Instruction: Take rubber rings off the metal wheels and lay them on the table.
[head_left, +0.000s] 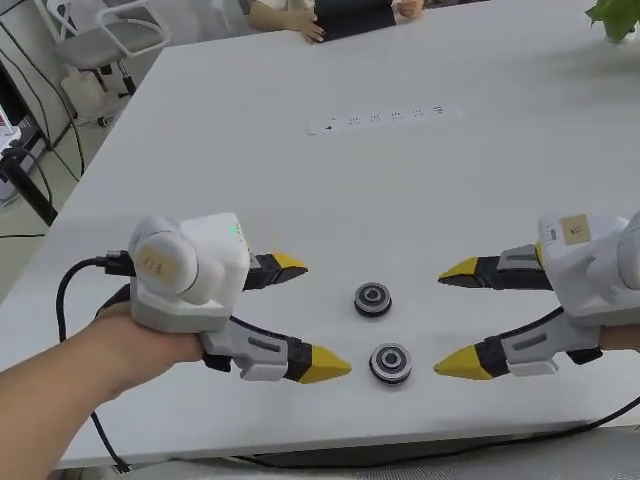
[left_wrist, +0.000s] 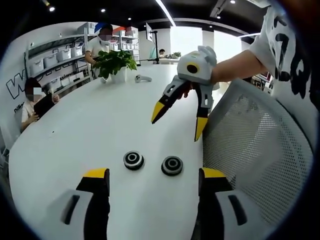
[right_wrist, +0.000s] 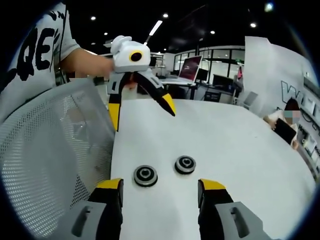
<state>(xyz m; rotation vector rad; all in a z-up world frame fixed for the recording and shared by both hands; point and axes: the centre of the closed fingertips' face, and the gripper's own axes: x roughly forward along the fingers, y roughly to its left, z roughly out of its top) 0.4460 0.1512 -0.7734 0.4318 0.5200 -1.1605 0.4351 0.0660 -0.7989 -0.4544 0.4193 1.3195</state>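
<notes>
Both black rubber rings are still on the small round metal wheels, while the yellow-tipped left gripper and right gripper hang spread, empty.

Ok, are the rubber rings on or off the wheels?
On: the far wheel and near wheel each show black rubber around a metal hub.

The left gripper had a boxy white-and-grey plastic housing. It carried a rounded cap with a tan sticker, a small green light and a black cable at its rear. The right gripper matched it in colour and shape. Each bore two black tapered fingers with grey insets and pointed yellow tips. The person wore a white short-sleeved T-shirt with bold black lettering.
</notes>
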